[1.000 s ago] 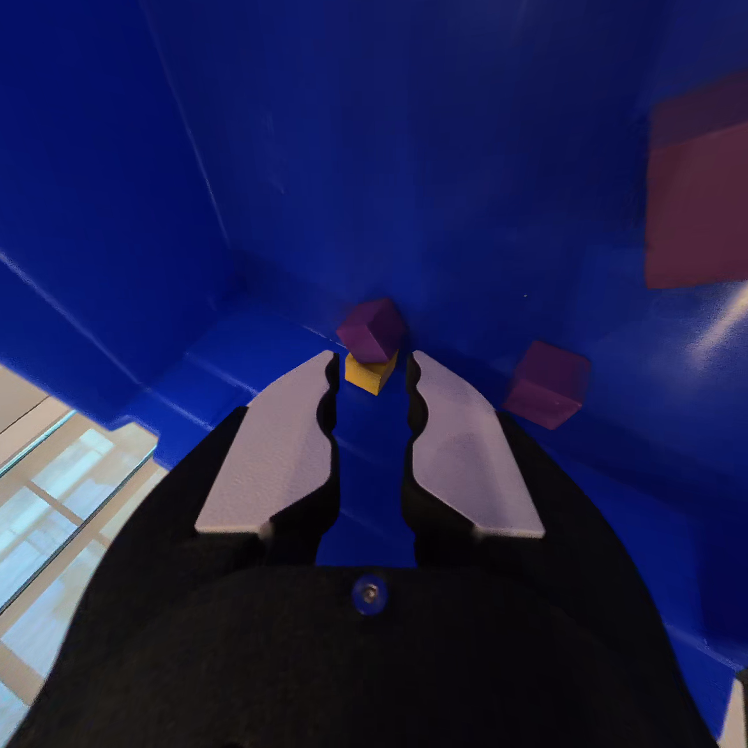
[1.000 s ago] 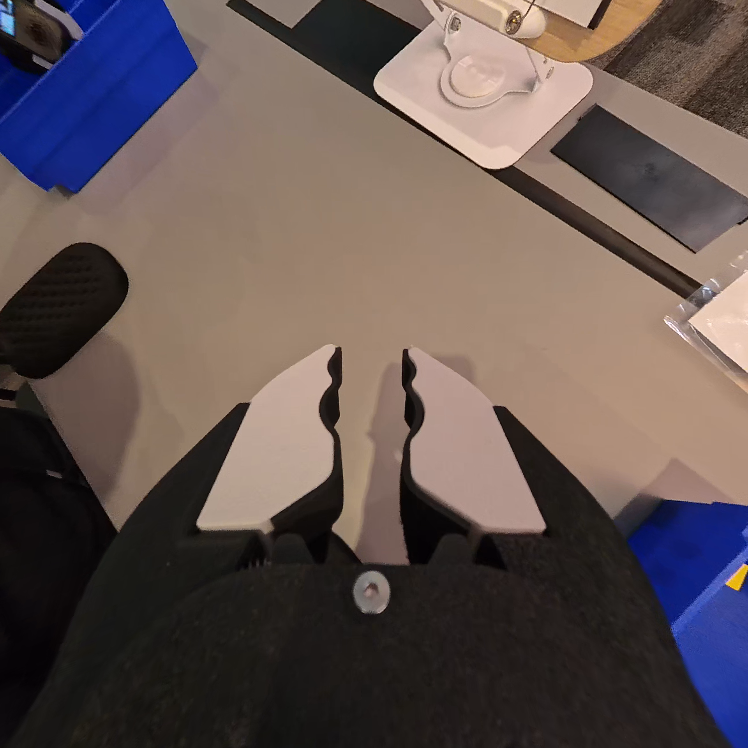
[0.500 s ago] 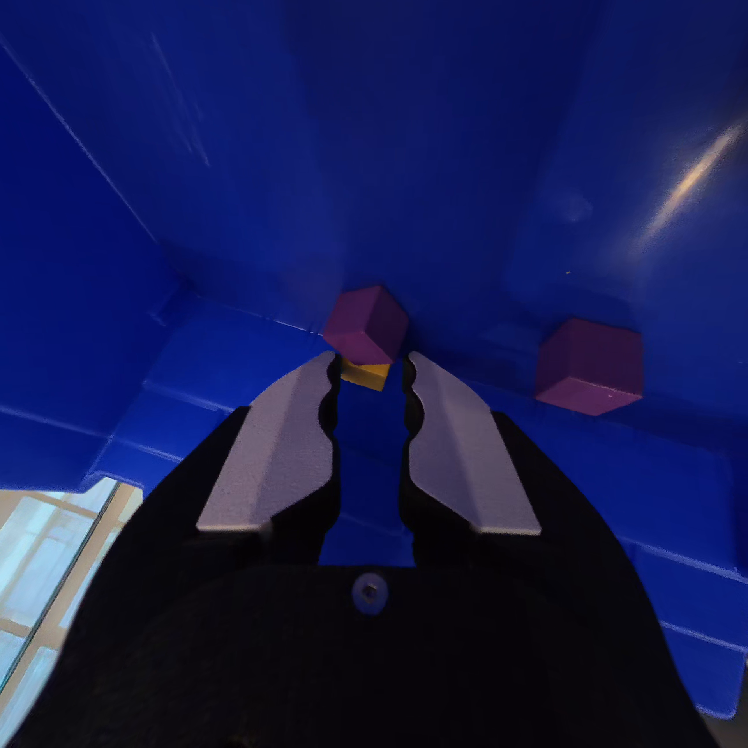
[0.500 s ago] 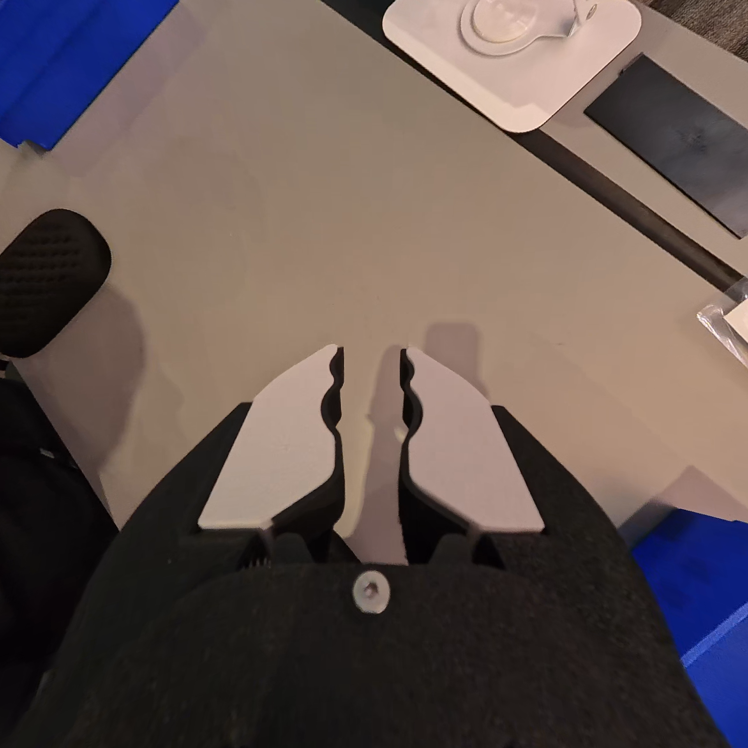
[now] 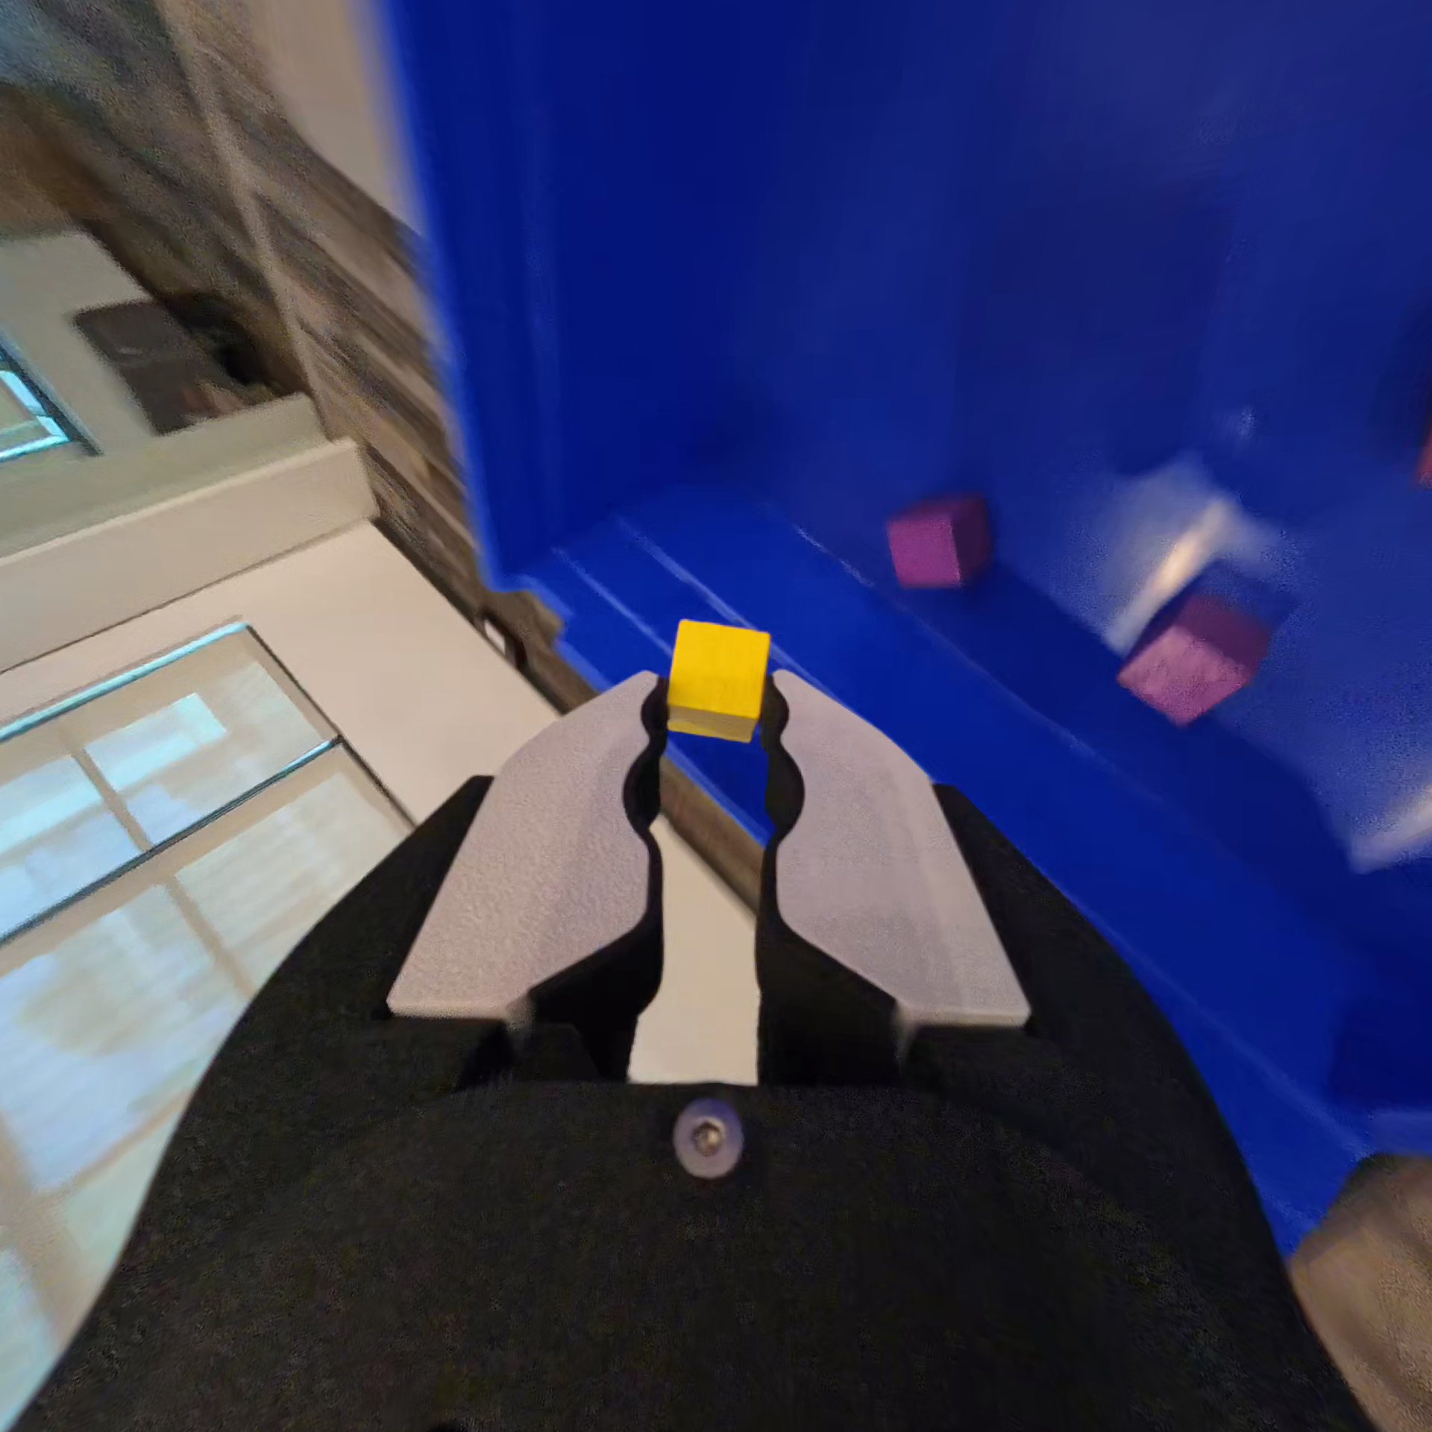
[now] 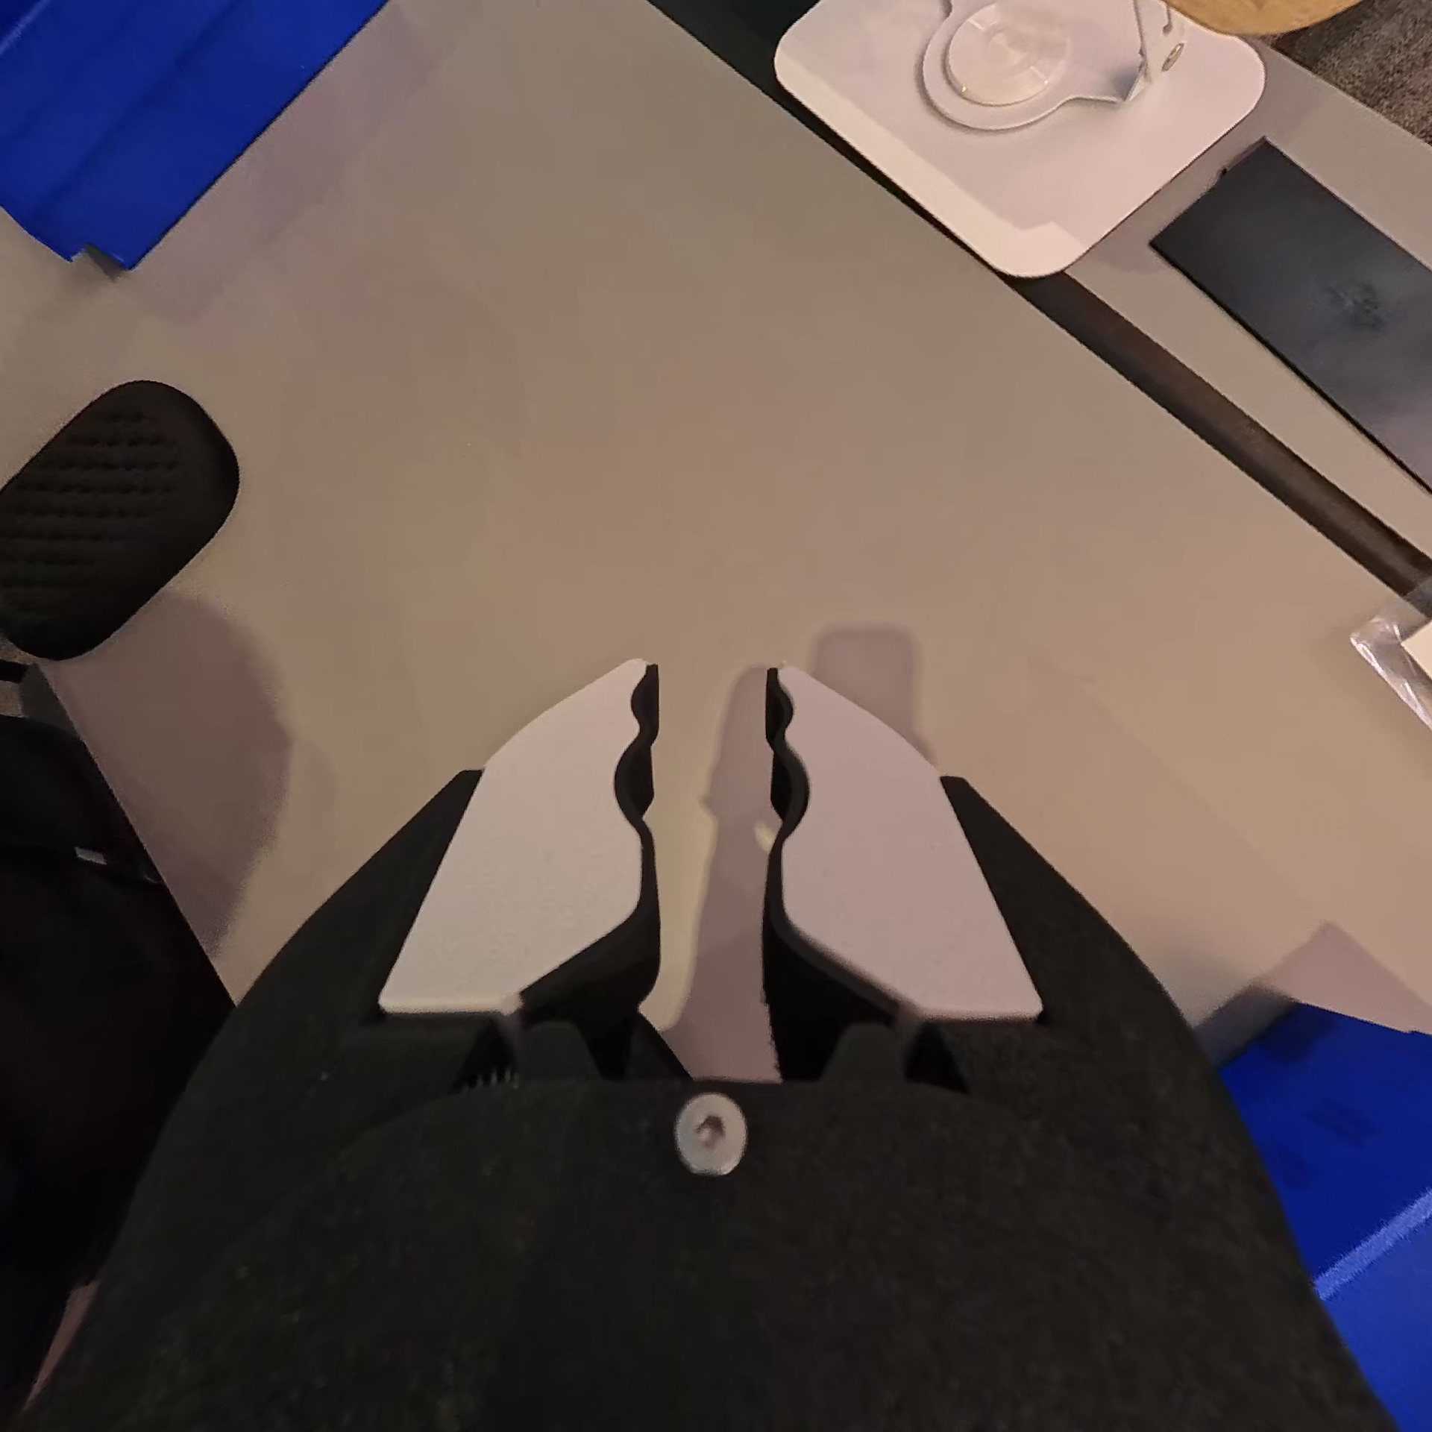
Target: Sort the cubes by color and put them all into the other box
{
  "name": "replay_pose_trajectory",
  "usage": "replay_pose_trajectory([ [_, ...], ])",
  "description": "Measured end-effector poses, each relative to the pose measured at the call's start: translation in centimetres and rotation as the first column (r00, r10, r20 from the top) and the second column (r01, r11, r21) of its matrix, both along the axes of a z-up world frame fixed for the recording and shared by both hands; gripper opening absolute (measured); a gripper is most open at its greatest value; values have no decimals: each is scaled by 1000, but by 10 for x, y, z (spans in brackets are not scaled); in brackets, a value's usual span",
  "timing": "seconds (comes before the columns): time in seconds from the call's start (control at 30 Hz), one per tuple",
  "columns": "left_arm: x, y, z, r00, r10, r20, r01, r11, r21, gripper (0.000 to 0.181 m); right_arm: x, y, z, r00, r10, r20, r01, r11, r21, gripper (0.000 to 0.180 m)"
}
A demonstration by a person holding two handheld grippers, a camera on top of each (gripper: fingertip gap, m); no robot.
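Where the left gripper [image 5: 714, 701] hangs at the mouth of the blue box [image 5: 891, 294], the box fills most of its view, seen steeply tilted; two purple cubes [image 5: 938, 540] lie inside it against the blue plastic, one just beyond the other [image 5: 1189, 659], both blurred, and a sliver of something reddish shows at the far right edge, too cut off to name; pale walls and glass panes smear past on the left of that view; the left fingers [image 5: 558, 845] are closed on a yellow cube [image 5: 717, 676], which sits pinched right at their tips, its top standing a little proud of them, clear of the box wall; the right gripper [image 6: 711, 678] points down over the grey surface [image 6: 542, 387], its fingers [image 6: 542, 860] parted by a narrow gap with nothing between them, their shadow lying on the surface below; a corner of a blue box [image 6: 124, 116] shows at the upper left of the right wrist view and another blue box corner [image 6: 1333, 1147] at the lower right, what they contain being out of sight; a white stand base [image 6: 1023, 132] and a dark flat mat [image 6: 1309, 287] lie at the far side, and a black padded armrest [image 6: 108, 519] sits at the left edge.
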State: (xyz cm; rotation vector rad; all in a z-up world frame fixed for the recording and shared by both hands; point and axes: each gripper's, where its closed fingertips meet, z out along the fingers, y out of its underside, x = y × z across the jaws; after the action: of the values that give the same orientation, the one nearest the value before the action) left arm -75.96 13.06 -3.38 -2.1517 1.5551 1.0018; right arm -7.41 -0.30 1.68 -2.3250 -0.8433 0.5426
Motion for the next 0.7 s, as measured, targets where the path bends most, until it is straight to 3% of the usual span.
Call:
replay_pose_trajectory([
  [0.07, 36, 0, 34, 982, -68, 177, 40, 987, 155, 22, -7, 1, 1, 1000, 15, -2, -15, 1000, 10, 25],
  [0.13, 87, -8, 65, 919, -187, 348, 87, 955, 283, 22, -22, 3, 5, 999, 47, -26, -46, 998, 35, 26],
  [0.23, 184, -37, 94, 733, -389, 558, 185, 903, 387, 23, -62, 4, 19, 981, 134, -143, -123, 989, 83, 28],
  [0.33, 286, -80, 102, 507, -542, 670, 322, 840, 436, 22, -110, -4, 43, 914, 242, -326, -210, 969, 131, 34],
  [0.4, 349, -106, 102, 370, -615, 697, 407, 781, 473, 22, -134, -14, 63, 845, 288, -450, -243, 958, 156, 39],
  [0.47, 401, -124, 101, 281, -669, 689, 468, 722, 510, 22, -148, -20, 80, 776, 280, -565, -230, 960, 160, 40],
  [0.57, 461, -135, 102, 220, -725, 652, 516, 654, 553, 22, -155, -19, 89, 738, 248, -628, -187, 969, 162, 37],
  [0.7, 506, -135, 109, 186, -768, 613, 525, 605, 598, 22, -148, -6, 82, 774, 178, -608, -104, 982, 155, 40],
])
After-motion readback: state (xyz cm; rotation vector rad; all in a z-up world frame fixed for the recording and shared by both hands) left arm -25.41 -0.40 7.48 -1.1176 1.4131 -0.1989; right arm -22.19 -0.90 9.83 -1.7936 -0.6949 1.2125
